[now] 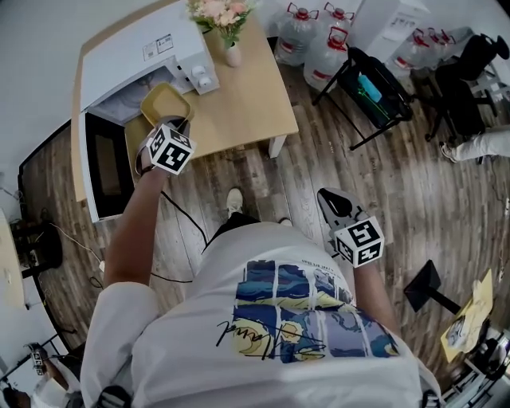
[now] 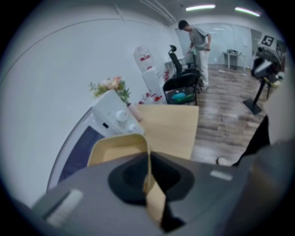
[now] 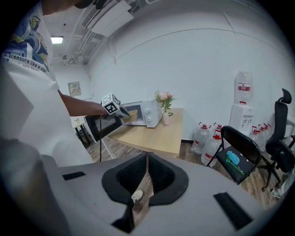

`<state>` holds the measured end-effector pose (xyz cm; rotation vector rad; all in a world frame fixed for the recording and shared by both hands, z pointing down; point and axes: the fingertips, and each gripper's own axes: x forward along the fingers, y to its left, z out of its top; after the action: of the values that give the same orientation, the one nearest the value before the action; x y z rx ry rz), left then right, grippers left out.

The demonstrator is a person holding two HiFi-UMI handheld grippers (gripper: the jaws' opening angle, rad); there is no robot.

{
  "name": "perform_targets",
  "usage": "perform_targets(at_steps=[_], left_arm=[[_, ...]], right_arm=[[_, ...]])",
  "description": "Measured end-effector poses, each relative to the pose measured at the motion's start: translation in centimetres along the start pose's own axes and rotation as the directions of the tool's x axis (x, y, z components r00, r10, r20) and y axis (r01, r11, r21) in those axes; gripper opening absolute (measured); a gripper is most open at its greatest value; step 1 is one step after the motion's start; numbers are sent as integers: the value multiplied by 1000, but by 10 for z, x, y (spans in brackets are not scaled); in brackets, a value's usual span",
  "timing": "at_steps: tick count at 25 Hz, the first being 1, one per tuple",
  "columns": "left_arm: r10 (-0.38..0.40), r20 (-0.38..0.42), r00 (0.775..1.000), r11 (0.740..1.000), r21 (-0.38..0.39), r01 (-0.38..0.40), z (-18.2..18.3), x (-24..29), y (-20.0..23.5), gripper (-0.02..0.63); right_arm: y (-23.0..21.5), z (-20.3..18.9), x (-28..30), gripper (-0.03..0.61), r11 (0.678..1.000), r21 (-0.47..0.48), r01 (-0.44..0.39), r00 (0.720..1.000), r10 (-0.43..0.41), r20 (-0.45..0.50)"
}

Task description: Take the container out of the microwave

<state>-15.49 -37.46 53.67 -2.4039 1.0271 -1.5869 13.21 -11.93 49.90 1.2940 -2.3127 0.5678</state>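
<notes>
The tan container [image 1: 165,103] hangs just outside the open cavity of the white microwave [image 1: 131,56], above the table's left end. My left gripper [image 1: 177,126] is shut on its near rim. In the left gripper view the rim of the container [image 2: 115,146] stands pinched between the jaws of my left gripper [image 2: 148,159]. The microwave's dark door [image 1: 106,167] swings open toward me. My right gripper [image 1: 328,199] hangs low at my right side over the floor, shut and holding nothing; the same gripper [image 3: 146,161] looks toward the microwave [image 3: 146,113].
A vase of pink flowers [image 1: 227,24] stands on the wooden table [image 1: 251,100] right of the microwave. Water jugs [image 1: 315,44] and a black folding chair [image 1: 374,92] are beyond the table. A cable runs over the floor by my feet. A person [image 2: 199,44] stands far off.
</notes>
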Motion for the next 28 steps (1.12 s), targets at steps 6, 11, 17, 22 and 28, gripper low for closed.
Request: perform_targets(at_steps=[6, 11, 17, 22, 28], left_arm=[[-19, 5, 1000, 999, 44, 19, 17, -34, -51, 25], [-45, 35, 998, 998, 46, 44, 35, -67, -95, 25], [-65, 53, 997, 994, 92, 60, 51, -107, -146, 25], [-85, 64, 994, 992, 102, 78, 52, -134, -179, 25], [-103, 66, 992, 988, 119, 95, 51, -160, -209, 25]], right_arm=[[-7, -17, -17, 15, 999, 2, -45, 999, 45, 9], [-7, -22, -30, 15, 996, -24, -83, 996, 83, 18], [-5, -35, -45, 14, 990, -61, -124, 992, 125, 11], [5, -43, -49, 12, 986, -69, -149, 989, 150, 8], [18, -45, -50, 12, 978, -94, -187, 982, 189, 3]])
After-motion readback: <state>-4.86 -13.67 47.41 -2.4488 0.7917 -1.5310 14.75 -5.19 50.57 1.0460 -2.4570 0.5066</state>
